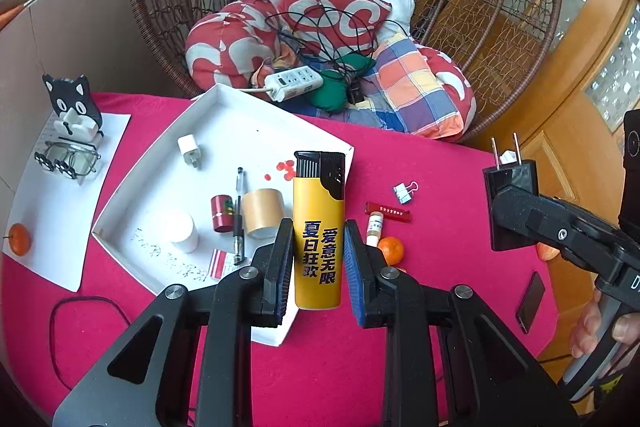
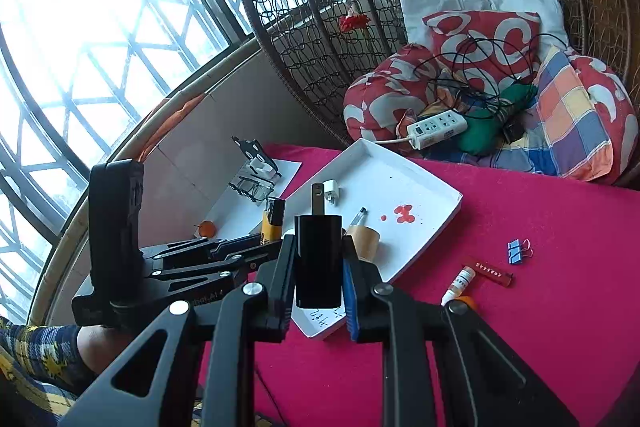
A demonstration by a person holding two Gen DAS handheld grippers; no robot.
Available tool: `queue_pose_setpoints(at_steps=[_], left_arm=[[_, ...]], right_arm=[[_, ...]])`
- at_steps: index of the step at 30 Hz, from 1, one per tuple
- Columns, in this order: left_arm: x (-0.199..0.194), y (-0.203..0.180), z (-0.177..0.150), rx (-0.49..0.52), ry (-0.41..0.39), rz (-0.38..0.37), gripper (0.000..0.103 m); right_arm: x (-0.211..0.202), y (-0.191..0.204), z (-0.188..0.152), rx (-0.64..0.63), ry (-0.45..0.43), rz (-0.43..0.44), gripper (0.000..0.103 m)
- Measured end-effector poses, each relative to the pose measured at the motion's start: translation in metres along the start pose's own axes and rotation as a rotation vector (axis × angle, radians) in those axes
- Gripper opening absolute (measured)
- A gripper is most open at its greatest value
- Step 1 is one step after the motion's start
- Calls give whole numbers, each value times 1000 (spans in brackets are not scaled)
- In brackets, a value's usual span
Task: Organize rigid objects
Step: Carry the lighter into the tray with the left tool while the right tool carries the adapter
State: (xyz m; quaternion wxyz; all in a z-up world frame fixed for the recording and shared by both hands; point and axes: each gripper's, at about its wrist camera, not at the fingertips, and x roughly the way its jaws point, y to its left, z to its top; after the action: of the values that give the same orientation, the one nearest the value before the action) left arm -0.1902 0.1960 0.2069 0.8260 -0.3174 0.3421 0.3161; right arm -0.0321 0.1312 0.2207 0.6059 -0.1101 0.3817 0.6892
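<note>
My left gripper (image 1: 319,247) is shut on a yellow and black lighter (image 1: 319,227), held upright above the near corner of a white tray (image 1: 240,123). My right gripper (image 2: 319,267) is shut on a black plug adapter (image 2: 319,259), prongs up, held above the tray's near edge (image 2: 420,227). It also shows in the left wrist view (image 1: 510,203), to the right. In the tray lie a white charger (image 1: 189,149), a pen (image 1: 239,215), a tape roll (image 1: 262,213), a red cylinder (image 1: 222,213) and a white bottle (image 1: 182,231).
On the pink cloth right of the tray lie a binder clip (image 1: 405,191), a red strip (image 1: 388,211), a small dropper bottle (image 1: 374,229), an orange (image 1: 390,250) and a phone (image 1: 531,301). A cat-shaped stand (image 1: 76,107) with glasses (image 1: 68,157) sits at the left. A wicker chair (image 1: 380,27) stands behind.
</note>
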Motion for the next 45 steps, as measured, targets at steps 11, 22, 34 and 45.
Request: queue_pose_setpoints(at_steps=[11, 22, 34, 45], left_arm=[[-1, 49, 8, -30, 6, -10, 23], [50, 146, 47, -161, 140, -27, 23], [91, 161, 40, -122, 234, 56, 30], [66, 149, 39, -77, 122, 210, 90]], right_arm=[[34, 9, -1, 62, 43, -33, 19], [126, -17, 14, 126, 168, -163, 19], [196, -40, 6, 161, 246, -353, 21], [149, -21, 0, 180, 89, -406, 103]])
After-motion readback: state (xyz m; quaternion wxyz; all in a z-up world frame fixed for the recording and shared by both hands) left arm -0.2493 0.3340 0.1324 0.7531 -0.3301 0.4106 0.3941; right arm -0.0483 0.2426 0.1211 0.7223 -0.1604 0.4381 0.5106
